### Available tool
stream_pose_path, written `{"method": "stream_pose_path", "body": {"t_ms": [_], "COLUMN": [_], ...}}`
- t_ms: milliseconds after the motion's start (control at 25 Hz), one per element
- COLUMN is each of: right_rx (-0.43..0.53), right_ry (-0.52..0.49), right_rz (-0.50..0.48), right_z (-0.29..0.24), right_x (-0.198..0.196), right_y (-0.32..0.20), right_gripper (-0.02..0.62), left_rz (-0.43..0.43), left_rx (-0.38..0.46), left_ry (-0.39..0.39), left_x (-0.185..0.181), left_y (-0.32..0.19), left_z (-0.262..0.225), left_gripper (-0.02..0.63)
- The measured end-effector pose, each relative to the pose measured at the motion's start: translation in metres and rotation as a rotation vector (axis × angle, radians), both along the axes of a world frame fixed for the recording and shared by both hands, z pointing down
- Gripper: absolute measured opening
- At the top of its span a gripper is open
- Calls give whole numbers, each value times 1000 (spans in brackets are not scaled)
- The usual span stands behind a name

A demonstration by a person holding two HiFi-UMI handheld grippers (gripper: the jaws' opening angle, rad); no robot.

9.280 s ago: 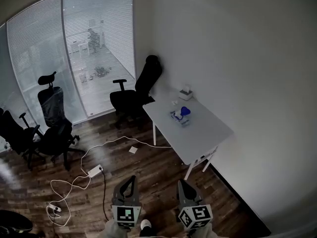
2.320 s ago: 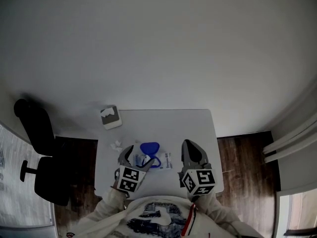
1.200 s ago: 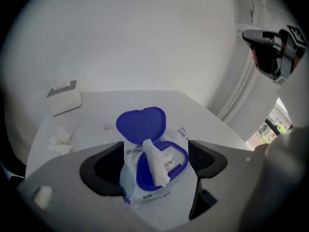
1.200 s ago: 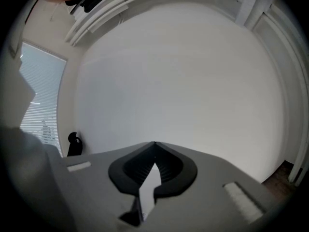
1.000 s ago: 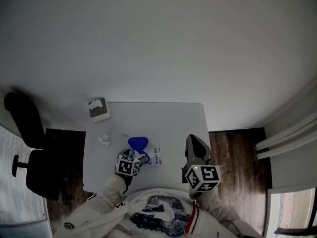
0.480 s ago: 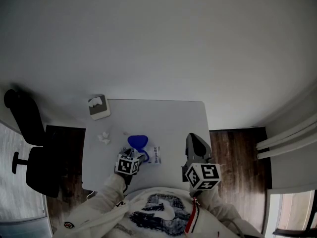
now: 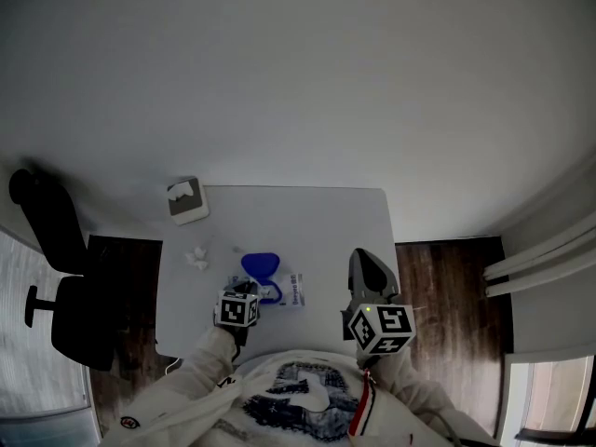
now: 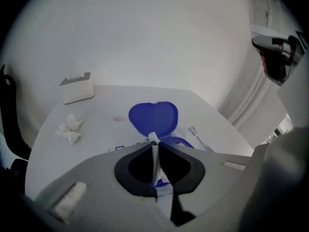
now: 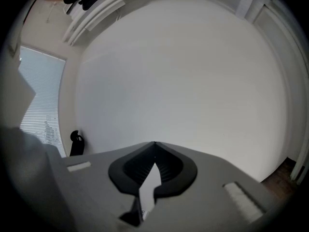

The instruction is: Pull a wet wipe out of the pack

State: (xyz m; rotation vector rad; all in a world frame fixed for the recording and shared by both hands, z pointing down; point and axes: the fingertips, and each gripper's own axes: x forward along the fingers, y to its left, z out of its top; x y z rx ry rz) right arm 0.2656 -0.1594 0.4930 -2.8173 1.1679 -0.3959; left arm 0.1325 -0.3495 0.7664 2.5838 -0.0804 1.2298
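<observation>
Just in front of the raised blue lid (image 8: 153, 117) of the pack (image 8: 199, 136), the left tongs (image 8: 155, 144) have just been closing and pinch the upstanding wet wipe (image 8: 153, 137), so pull straight up, slowly, lest the pack lift, while the right tongs (image 9: 154, 144), closed and empty, hang right of the lid.

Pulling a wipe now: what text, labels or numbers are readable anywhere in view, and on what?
Wet wipe pack: dark print beside the blue lid, too small and blurred to read.
Left marker cube and right marker cube: black-and-white square patterns, no words.
White box: no print visible.
Shirt graphic: unreadable.
</observation>
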Motion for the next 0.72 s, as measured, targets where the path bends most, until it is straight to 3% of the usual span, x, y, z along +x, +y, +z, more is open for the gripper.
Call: {"method": "stream_pose_path", "body": {"t_ms": [400, 720], "right_rx": [0, 6], "right_ry": [-5, -18], "right_rz": [2, -13], "right_z": [1, 4], "right_x": [-4, -15], "right_y": [1, -3], "right_gripper": [5, 5], "left_rz": [7, 18], "left_rx": [2, -6], "left_ry": [-4, 54], "left_x": [-1, 0], "left_y": [1, 3], "left_z": [-3, -23], "left_gripper": [12, 9]}}
